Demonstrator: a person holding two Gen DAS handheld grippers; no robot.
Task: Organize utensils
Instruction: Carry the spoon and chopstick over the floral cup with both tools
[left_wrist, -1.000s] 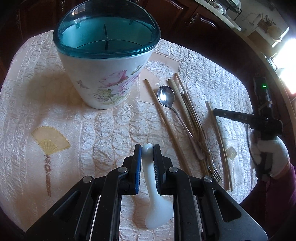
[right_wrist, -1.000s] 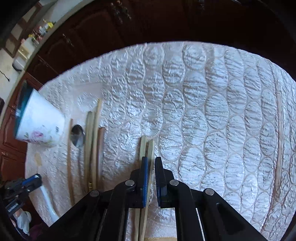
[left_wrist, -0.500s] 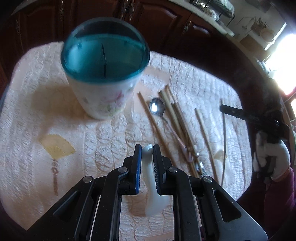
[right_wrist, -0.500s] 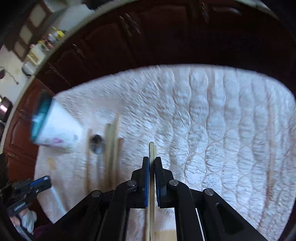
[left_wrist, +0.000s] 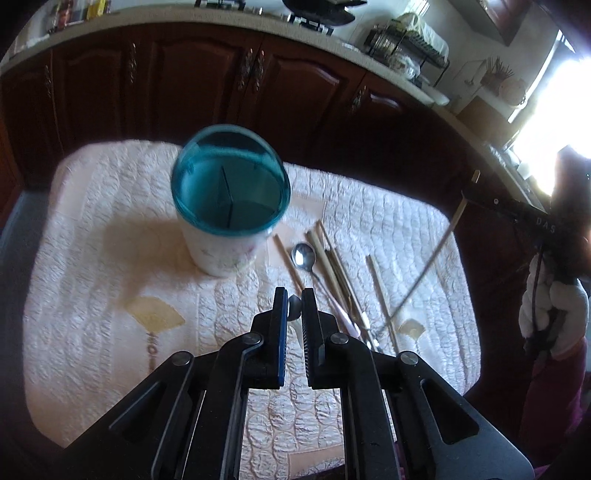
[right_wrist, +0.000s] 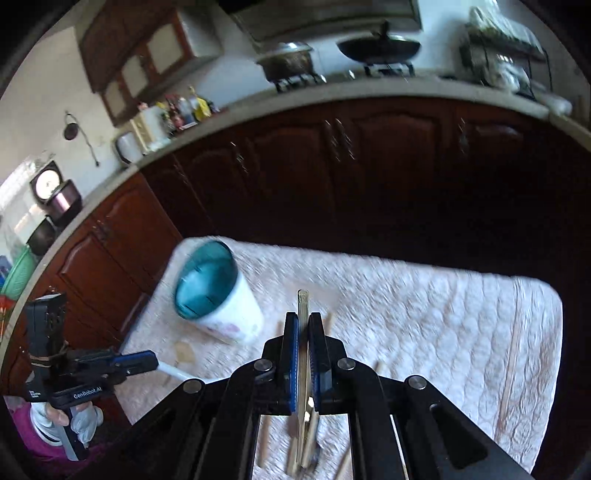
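A white floral utensil holder (left_wrist: 221, 254) with a teal rim and inner dividers stands on the quilted table (left_wrist: 92, 280); it also shows in the right wrist view (right_wrist: 229, 317). My left gripper (left_wrist: 294, 306) is shut on a white ceramic spoon (left_wrist: 293, 312), lifted above the table. My right gripper (right_wrist: 303, 325) is shut on a bamboo chopstick (right_wrist: 303, 306), lifted; that chopstick hangs slanted in the left wrist view (left_wrist: 428, 266). A metal spoon (left_wrist: 304, 256) and several chopsticks (left_wrist: 332, 269) lie right of the holder.
Dark wooden cabinets (left_wrist: 207, 77) run behind the table under a counter with a dish rack (left_wrist: 406, 48). One chopstick (right_wrist: 511, 373) lies alone near the table's right edge. A stove with a wok (right_wrist: 380, 48) is on the counter.
Both grippers have risen away from the table with their loads. The white spoon and the chopstick have left the cloth. The holder now looks smaller and farther off.
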